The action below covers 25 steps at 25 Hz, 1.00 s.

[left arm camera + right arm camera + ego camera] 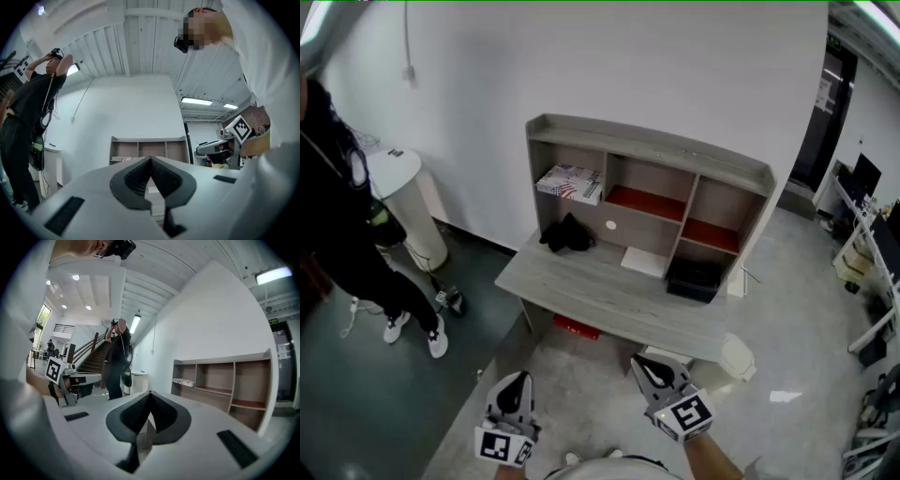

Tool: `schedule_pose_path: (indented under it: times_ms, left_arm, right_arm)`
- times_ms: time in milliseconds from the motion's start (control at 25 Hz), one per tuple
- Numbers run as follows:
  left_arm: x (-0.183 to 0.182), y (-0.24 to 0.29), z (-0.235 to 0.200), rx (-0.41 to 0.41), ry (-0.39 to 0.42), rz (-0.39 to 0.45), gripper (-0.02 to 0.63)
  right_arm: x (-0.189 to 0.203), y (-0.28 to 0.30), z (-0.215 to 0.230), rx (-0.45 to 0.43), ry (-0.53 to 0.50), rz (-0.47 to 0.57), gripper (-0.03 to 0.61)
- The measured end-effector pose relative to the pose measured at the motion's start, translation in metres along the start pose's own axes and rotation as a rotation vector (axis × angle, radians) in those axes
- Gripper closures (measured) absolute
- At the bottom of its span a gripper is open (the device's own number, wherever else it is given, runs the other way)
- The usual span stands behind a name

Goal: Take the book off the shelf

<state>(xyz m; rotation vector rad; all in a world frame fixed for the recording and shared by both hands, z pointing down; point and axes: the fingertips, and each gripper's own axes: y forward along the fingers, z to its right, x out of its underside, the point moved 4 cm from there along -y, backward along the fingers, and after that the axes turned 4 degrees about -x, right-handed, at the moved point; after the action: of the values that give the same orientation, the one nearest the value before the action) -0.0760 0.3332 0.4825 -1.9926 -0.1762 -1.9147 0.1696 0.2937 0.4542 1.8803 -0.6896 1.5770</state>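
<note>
Head view: the book [570,183] lies flat in the left of 3 bays of the shelf [647,141], long axis running left-right, spine probably facing near for a frontal pull. Left gripper [519,382] and right gripper [647,367] hang near, short of the tabletop [600,291], fingers [138,176] together and empty, apparently awaiting the reach.
</note>
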Motion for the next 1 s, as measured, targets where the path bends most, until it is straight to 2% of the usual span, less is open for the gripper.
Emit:
schedule_pose_path:
  times_ms: [160,360,760,880,1000]
  left_arm:
    - [0.001,0.003,0.002,0.002,-0.005,-0.004,0.597]
    - [0.004,0.004,0.009,0.01,-0.013,-0.01,0.597]
    - [0.01,0.003,0.041,0.018,-0.013,-0.026,0.597]
    - [0.008,0.001,0.047,0.034,0.01,-0.043,0.597]
    - [0.012,0.012,0.056,0.051,0.012,-0.029,0.596]
  right_arm:
    - [0.006,-0.001,0.005,0.004,0.012,-0.004,0.558]
    - [0.013,-0.008,0.011,-0.019,0.136,0.016,0.558]
    - [0.029,-0.036,0.014,-0.016,0.124,-0.012,0.558]
    - [0.033,-0.043,0.011,-0.028,0.139,0.015,0.558]
    - [0.05,-0.043,0.026,-0.021,0.174,0.024,0.558]
